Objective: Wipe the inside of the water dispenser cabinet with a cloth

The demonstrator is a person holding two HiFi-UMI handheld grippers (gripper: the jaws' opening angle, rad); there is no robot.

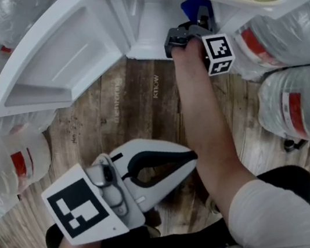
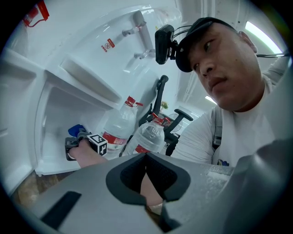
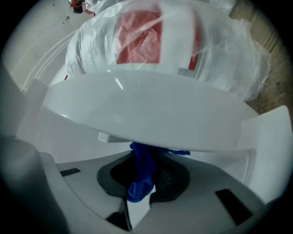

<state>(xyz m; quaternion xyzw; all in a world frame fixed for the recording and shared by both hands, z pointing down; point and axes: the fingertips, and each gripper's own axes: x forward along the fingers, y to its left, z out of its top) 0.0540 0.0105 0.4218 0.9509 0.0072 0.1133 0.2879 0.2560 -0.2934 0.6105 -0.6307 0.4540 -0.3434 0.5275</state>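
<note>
The water dispenser cabinet (image 1: 148, 30) stands on the floor (image 1: 134, 103) ahead of the person, its door (image 1: 56, 63) swung out to the left. The right tool (image 1: 197, 22) reaches into the cabinet's opening, with the cloth (image 3: 143, 171) between its jaws, inside the cabinet under a shelf-like edge. The left tool (image 1: 191, 157) is well back from the cabinet, above the floor and close to the person's body. Water bottles (image 1: 288, 39) lie right of the cabinet, and more bottles (image 1: 9, 168) lie to its left, beyond the door.
</note>
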